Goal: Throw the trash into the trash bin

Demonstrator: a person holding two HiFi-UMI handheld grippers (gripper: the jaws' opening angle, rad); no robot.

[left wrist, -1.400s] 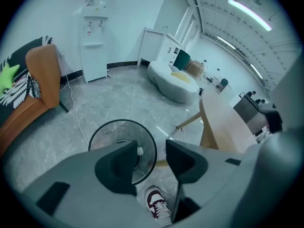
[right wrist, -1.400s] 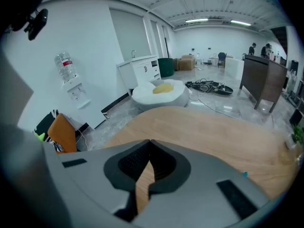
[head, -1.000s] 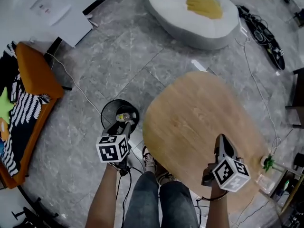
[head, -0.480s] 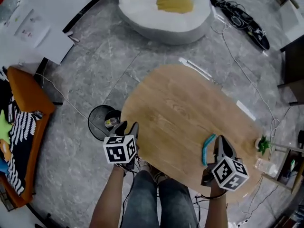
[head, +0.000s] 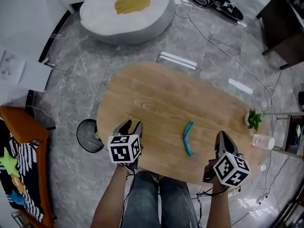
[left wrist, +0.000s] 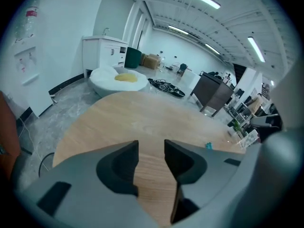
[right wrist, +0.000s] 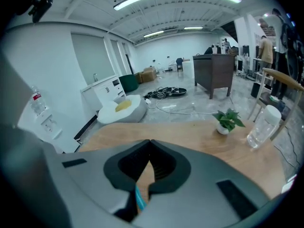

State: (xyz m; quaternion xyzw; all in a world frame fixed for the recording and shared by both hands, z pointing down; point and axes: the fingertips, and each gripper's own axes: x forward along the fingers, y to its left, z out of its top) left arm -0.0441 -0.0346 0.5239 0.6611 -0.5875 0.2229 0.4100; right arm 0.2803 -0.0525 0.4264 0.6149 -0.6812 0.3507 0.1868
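Held out in front and tilted downward, the left claw (head: pixel 129 126) has its jaws apart and empty; the right claw (head: pixel 222 138) has its jaws closed together.

The surface (head: pixel 152 99) is open across mid-frame. Only a teal strip (head: pixel 188 138) at lower centre and a plant (head: pixel 253 119) and bottle (head: pixel 262 141) at far right obstruct.

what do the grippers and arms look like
The left gripper and right gripper are grey plastic with dark jaw pads. Each carries a white cube with black square markers. Thin black cables trail below. No sleeves; blue jeans.
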